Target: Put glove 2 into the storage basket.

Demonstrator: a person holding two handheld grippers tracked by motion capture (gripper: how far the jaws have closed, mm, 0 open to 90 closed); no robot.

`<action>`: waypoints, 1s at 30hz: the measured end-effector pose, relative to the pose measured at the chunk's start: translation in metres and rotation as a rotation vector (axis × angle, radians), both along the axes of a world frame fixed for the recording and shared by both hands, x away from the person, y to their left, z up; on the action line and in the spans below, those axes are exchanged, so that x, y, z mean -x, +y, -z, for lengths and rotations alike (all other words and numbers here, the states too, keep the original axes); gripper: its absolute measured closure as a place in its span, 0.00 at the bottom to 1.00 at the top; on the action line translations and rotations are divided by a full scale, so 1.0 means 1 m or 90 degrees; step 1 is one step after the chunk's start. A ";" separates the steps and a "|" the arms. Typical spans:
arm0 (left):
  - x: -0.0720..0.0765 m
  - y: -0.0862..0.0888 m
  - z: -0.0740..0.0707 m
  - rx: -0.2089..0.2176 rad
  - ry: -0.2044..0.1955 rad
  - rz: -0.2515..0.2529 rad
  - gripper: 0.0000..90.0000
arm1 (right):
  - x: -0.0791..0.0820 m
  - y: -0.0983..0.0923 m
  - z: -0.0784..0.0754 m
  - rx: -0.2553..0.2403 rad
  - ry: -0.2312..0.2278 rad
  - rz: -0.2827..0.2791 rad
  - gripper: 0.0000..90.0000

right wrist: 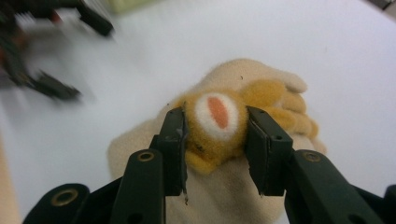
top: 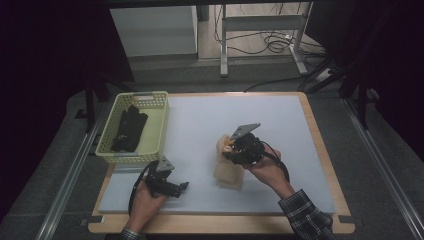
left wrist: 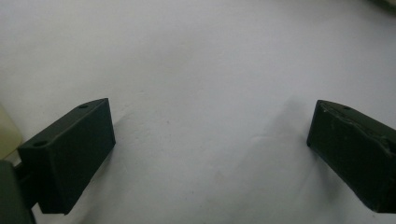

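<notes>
Right gripper [right wrist: 215, 140] clamped on the orange part of a beige plush toy [top: 229, 167] at mid-table [top: 200, 125]. Left gripper [left wrist: 210, 149], jaws apart, near the left front edge, beside a yellow basket [top: 159, 125].

Right gripper [right wrist: 215, 149] jaws clamped on orange plush toy [right wrist: 219, 123], white mat [right wrist: 327, 51] beneath
</notes>
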State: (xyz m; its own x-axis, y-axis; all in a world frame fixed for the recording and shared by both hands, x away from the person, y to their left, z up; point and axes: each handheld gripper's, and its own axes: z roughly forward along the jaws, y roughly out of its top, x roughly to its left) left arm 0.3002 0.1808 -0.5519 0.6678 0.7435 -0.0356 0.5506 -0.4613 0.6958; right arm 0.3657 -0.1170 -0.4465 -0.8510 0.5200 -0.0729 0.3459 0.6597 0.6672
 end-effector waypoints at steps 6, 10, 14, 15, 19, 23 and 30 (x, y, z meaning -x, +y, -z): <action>0.000 0.000 0.000 0.002 0.000 -0.002 0.01 | -0.006 -0.002 0.025 0.020 0.024 0.000 0.66; 0.000 0.000 0.000 -0.001 0.000 0.000 0.01 | -0.005 -0.003 0.037 0.033 0.042 0.000 0.64; 0.000 0.000 0.000 0.002 0.000 -0.002 0.01 | -0.004 -0.009 0.042 0.015 0.057 0.005 0.62; 0.000 0.000 0.000 0.002 0.000 -0.002 0.01 | -0.004 -0.010 0.043 0.017 0.057 0.005 0.61; 0.000 0.000 0.000 -0.001 0.000 0.000 0.01 | -0.002 -0.014 0.036 0.003 0.046 0.012 0.52; 0.000 0.000 0.000 0.001 0.000 -0.001 0.01 | 0.000 -0.024 0.026 -0.016 0.030 0.026 0.51; 0.000 0.000 0.000 0.002 0.000 -0.002 0.01 | 0.007 -0.046 0.027 -0.045 0.038 0.049 0.56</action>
